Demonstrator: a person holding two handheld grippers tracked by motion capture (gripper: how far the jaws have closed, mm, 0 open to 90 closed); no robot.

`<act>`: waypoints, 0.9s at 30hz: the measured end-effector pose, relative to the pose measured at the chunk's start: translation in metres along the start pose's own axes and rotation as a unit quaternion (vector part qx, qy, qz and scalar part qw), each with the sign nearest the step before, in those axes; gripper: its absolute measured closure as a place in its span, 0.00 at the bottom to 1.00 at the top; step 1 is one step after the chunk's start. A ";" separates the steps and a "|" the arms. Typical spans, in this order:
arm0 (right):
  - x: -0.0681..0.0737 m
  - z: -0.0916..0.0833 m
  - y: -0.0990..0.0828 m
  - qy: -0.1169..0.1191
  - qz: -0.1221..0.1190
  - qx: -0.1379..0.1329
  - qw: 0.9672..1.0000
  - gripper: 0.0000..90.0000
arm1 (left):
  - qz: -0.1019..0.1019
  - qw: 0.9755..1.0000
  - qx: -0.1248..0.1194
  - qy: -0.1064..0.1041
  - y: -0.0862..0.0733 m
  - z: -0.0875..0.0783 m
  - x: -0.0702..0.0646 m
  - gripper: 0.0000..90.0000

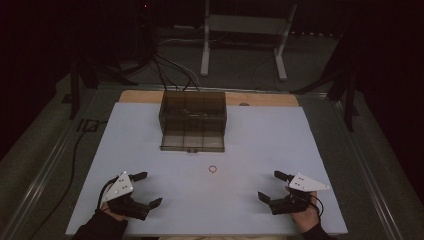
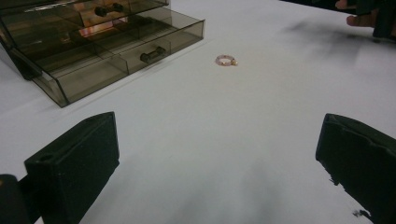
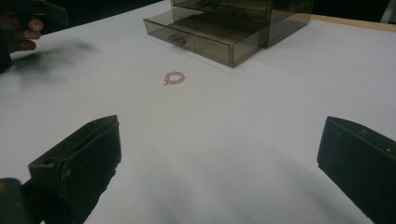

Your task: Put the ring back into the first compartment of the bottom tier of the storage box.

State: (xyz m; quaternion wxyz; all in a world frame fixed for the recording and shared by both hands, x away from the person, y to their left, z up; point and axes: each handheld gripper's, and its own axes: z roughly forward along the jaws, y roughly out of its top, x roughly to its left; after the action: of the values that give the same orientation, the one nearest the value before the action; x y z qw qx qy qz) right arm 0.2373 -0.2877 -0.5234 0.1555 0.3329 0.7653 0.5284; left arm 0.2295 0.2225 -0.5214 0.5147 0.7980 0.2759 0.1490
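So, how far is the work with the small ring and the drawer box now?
Done: the bottom drawer of the drawer box is pulled open. In hand: nothing; both the left gripper and right gripper are open. Left: the ring lies untouched on the table, probably meant for the drawer.

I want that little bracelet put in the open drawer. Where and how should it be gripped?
The bracelet is a thin beaded loop lying flat on the white table, so probably come straight down from above and pinch one side of the band, one jaw inside the loop, one outside. Either open gripper could likely do it; it lies between them, before the drawer.
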 end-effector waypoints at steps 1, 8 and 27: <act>0.000 0.000 0.000 0.000 0.000 0.001 1.000 0.00 | 0.002 1.000 0.002 -0.001 0.000 0.000 0.000 0.01; -0.001 -0.001 0.000 -0.004 0.001 0.003 1.000 0.00 | 0.002 1.000 0.003 -0.004 0.000 0.000 0.000 0.01; 0.001 -0.001 0.000 -0.010 -0.004 0.004 1.000 0.00 | 0.019 0.999 0.025 -0.043 0.008 0.008 -0.012 0.01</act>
State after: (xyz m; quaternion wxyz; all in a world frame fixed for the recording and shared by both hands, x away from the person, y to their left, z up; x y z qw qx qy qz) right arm 0.2359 -0.2881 -0.5228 0.1634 0.3357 0.7673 0.5214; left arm 0.2262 0.2067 -0.5167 0.5032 0.8213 0.2421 0.1170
